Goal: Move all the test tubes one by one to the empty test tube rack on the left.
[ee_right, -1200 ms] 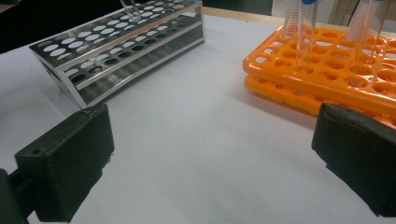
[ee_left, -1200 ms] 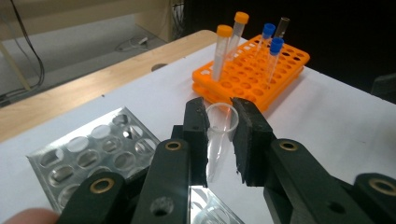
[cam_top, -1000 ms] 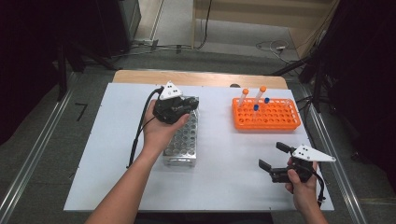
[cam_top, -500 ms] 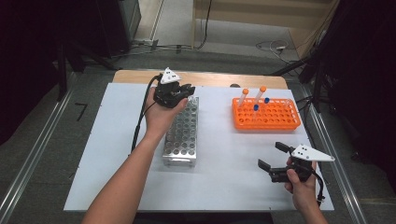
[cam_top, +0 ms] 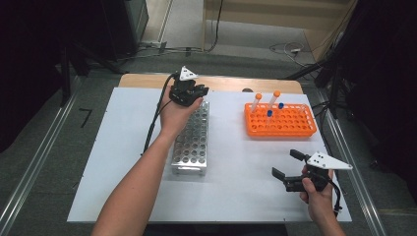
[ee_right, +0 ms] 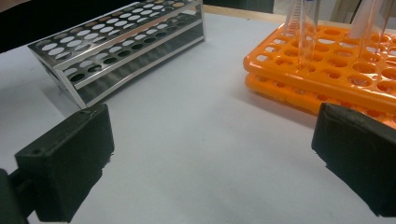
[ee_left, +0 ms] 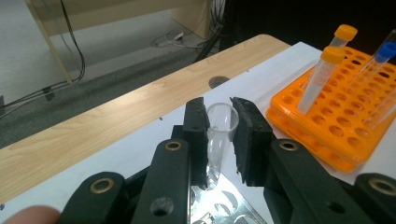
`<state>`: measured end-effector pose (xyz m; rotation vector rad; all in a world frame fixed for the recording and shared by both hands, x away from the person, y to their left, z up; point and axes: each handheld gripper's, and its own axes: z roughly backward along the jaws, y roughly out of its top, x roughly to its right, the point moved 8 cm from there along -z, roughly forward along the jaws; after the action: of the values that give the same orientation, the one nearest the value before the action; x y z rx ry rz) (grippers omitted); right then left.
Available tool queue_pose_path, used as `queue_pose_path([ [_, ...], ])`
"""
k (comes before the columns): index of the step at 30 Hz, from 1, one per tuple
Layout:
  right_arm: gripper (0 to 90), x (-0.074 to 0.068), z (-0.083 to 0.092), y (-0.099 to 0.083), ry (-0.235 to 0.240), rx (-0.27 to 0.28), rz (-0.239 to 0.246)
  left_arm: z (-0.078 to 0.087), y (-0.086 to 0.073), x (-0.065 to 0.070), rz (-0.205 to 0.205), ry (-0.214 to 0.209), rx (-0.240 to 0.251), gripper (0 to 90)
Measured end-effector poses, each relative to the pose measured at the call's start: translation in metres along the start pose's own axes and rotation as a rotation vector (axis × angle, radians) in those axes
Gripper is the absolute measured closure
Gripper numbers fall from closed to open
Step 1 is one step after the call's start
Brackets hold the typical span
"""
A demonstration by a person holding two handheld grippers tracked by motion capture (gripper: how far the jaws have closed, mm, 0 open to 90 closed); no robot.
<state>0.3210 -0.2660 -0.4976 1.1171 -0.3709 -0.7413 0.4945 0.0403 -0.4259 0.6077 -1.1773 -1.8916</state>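
Left tongs (ee_left: 219,135) clamp clear tube (ee_left: 217,140) over metal rack (cam_top: 191,140).

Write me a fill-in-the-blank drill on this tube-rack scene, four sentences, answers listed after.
1. The left gripper is shut on a clear, uncapped ____.
2. The capped tubes stand in the ____ plastic rack.
3. The jaws of the right gripper stand ____, with nothing between them.
4. The left gripper hovers over the far end of the ____ rack.

Missing words: tube; orange; open; metal
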Motion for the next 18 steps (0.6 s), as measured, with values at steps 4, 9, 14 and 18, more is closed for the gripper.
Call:
queue_pose_path([
  [4, 0.0, 0.001, 0.0, 0.0, -0.002, 0.002, -0.002, -0.006, -0.004, 0.0, -0.014, 0.006, -0.044, 76.4],
  [9, 0.0, 0.002, 0.0, 0.0, -0.002, 0.002, -0.003, -0.017, -0.012, -0.002, -0.019, 0.007, -0.097, 76.4],
  [14, 0.0, 0.001, -0.001, 0.0, 0.001, 0.0, -0.003, -0.026, -0.02, -0.002, -0.021, 0.006, -0.136, 76.3],
  [18, 0.0, 0.003, -0.002, 0.0, -0.002, -0.002, -0.003, -0.032, -0.026, -0.002, -0.009, -0.002, -0.162, 76.2],
])
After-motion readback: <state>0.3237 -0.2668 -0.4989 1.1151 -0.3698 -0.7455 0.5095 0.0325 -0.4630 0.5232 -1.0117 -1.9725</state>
